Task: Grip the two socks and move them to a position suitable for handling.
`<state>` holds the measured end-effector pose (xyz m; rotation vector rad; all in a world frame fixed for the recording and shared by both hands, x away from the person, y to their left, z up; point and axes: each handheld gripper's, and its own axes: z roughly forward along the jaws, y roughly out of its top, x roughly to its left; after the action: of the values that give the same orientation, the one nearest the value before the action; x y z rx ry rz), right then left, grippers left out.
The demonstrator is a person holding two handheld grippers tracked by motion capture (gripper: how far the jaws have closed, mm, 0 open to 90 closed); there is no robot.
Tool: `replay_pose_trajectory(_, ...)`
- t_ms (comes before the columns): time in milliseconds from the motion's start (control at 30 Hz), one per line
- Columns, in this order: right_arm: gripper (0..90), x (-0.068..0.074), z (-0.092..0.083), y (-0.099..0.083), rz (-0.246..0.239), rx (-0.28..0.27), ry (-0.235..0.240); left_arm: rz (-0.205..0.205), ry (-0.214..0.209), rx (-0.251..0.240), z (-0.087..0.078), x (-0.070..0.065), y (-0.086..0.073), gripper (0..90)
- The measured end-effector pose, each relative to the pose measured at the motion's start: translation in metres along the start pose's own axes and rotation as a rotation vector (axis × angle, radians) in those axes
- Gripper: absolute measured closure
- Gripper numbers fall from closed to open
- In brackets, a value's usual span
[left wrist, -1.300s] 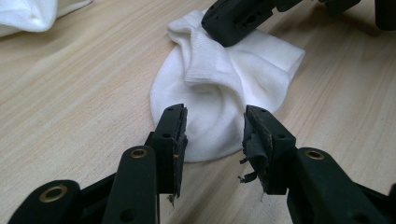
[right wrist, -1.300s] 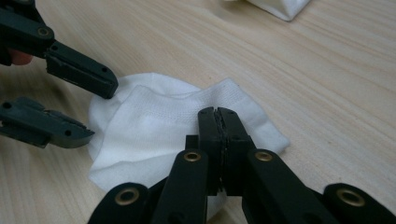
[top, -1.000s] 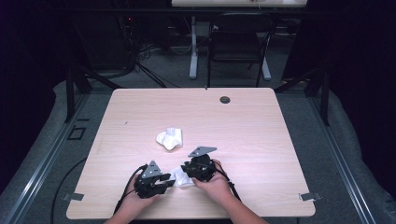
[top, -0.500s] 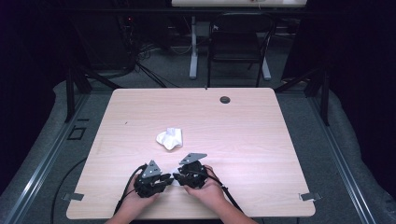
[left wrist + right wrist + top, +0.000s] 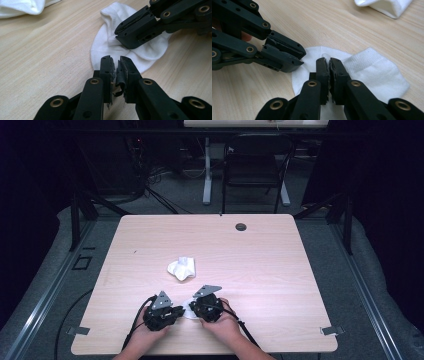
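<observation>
A flat white sock [image 5: 190, 311] lies near the table's front edge between both grippers. My right gripper [image 5: 327, 60] is shut on this sock [image 5: 374, 75], and a small fold of white cloth pokes up between its tips. In the left gripper view the right gripper [image 5: 117, 33] pinches the sock [image 5: 150, 50] from the upper right. My left gripper [image 5: 115, 60] is shut, with torn black pad and no cloth between its jaws, its tips at the sock's near edge. In the right gripper view the left gripper [image 5: 300, 56] rests its tip over the sock's rim.
A second white sock [image 5: 181, 268], bunched up, lies at the middle of the wooden table [image 5: 260, 265]. A dark round grommet [image 5: 241, 226] sits near the far edge. A chair [image 5: 255, 165] and cables stand beyond the table.
My right gripper has slid left and toward the person, closing in on the left gripper over the flat sock. The left gripper has barely moved.
</observation>
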<state>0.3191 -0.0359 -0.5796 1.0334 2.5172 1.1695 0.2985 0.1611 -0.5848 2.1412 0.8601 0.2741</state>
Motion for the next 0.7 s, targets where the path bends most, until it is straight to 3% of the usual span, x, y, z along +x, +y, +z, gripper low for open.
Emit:
replay_pose_trajectory(167, 86.9, -0.002, -0.008, 0.003, 0.012, -0.002, 0.019, -0.007, 0.003, 0.001, 0.000, 0.000, 0.000, 82.2)
replay_pose_trajectory(367, 87.0, -0.007, -0.027, 0.008, 0.033, -0.051, 0.044, -0.008, 0.006, 0.006, 0.000, 0.000, 0.001, 82.2)
replay_pose_trajectory(700, 86.8, -0.025, -0.066, 0.001, 0.065, -0.093, 0.018, -0.011, 0.012, 0.012, -0.001, 0.000, 0.001, 82.1)
